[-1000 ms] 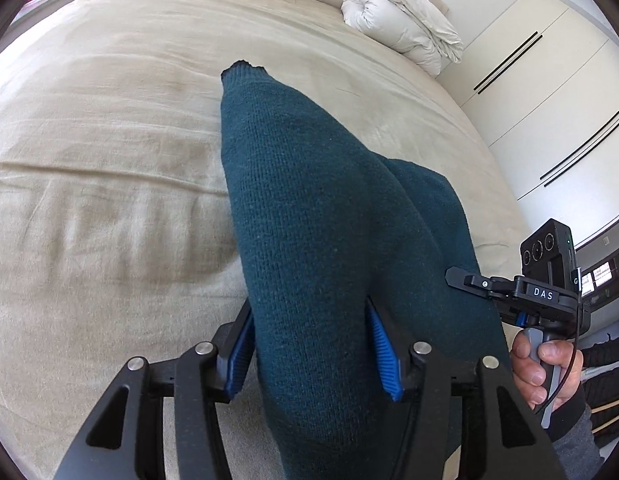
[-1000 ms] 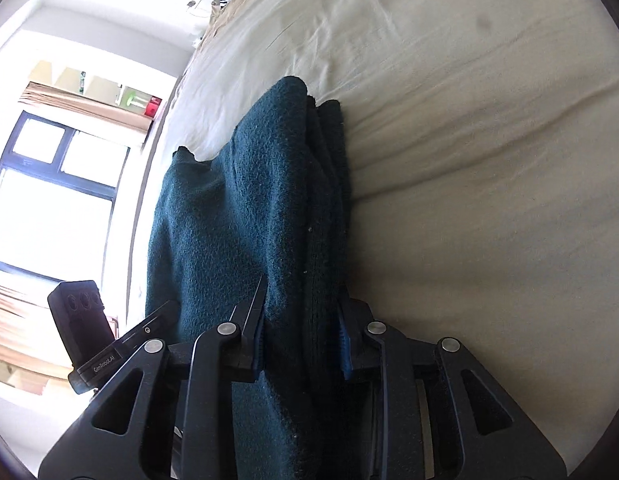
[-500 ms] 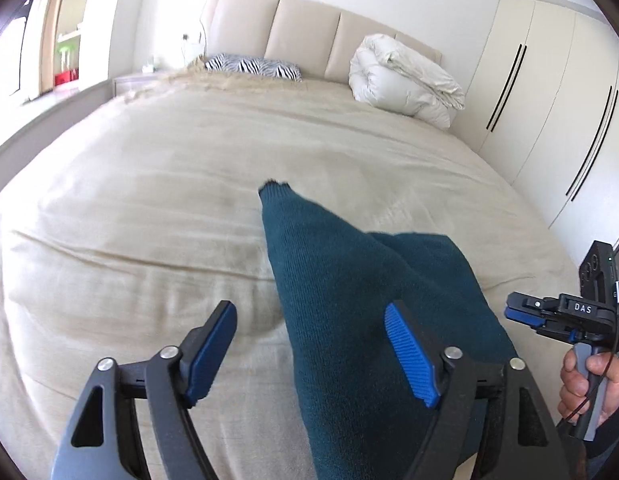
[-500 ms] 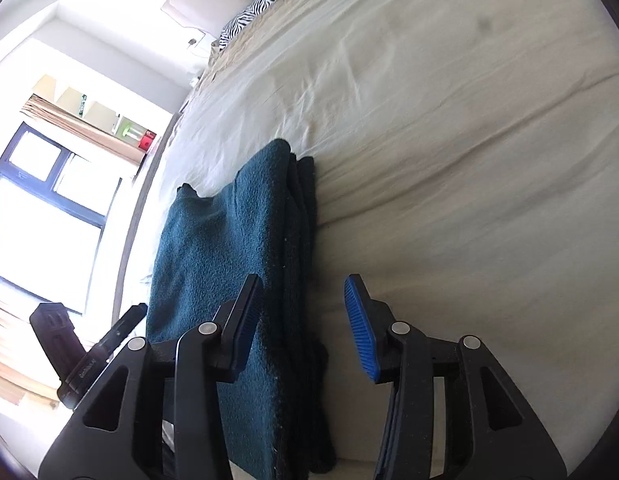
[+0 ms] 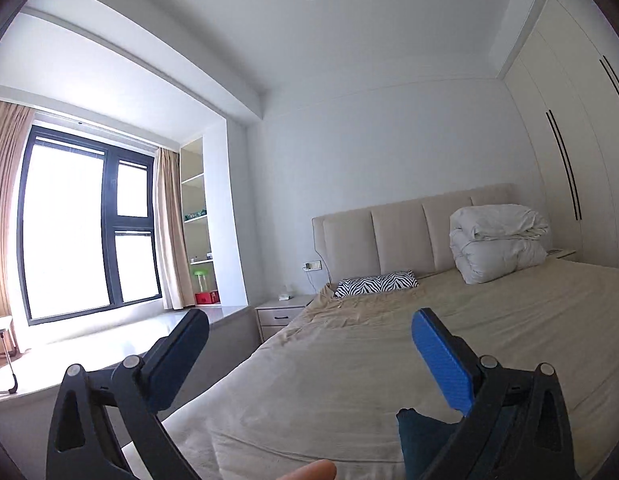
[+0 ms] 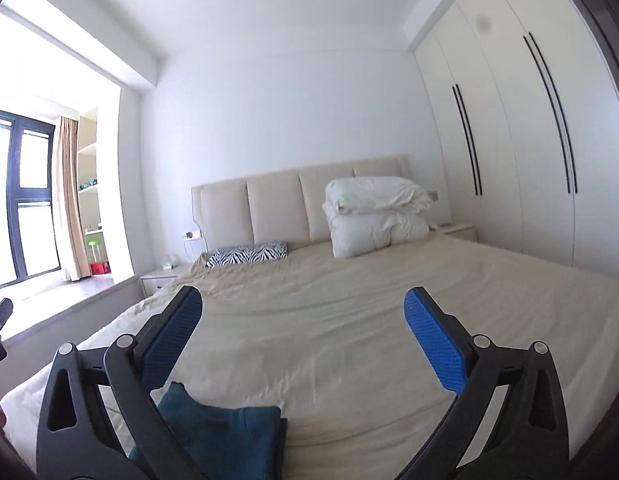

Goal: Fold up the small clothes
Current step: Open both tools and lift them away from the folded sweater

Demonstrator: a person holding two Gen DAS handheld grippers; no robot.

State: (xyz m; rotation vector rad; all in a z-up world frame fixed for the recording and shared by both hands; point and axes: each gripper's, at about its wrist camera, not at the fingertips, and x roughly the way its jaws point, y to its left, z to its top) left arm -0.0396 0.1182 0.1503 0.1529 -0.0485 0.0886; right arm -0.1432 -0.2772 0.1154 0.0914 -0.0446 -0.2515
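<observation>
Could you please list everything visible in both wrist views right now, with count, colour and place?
folded garment: one, dark teal, near edge of the bed, below the claws
bed: one, beige cover, fills the middle of the room
headboard: one, beige padded panels, against the far wall
duvet bundle: one, white, at the head of the bed on the wardrobe side
zebra pillow: one, black and white, at the head on the window side
nightstand: one, pale, beside the bed near the window
wardrobe: one, white with dark handles, along the side wall
window: one, dark frame, with tan curtains
left claw: black with blue pads, jaws opening, nothing between them
right claw: same, jaws opening, nothing between them
</observation>
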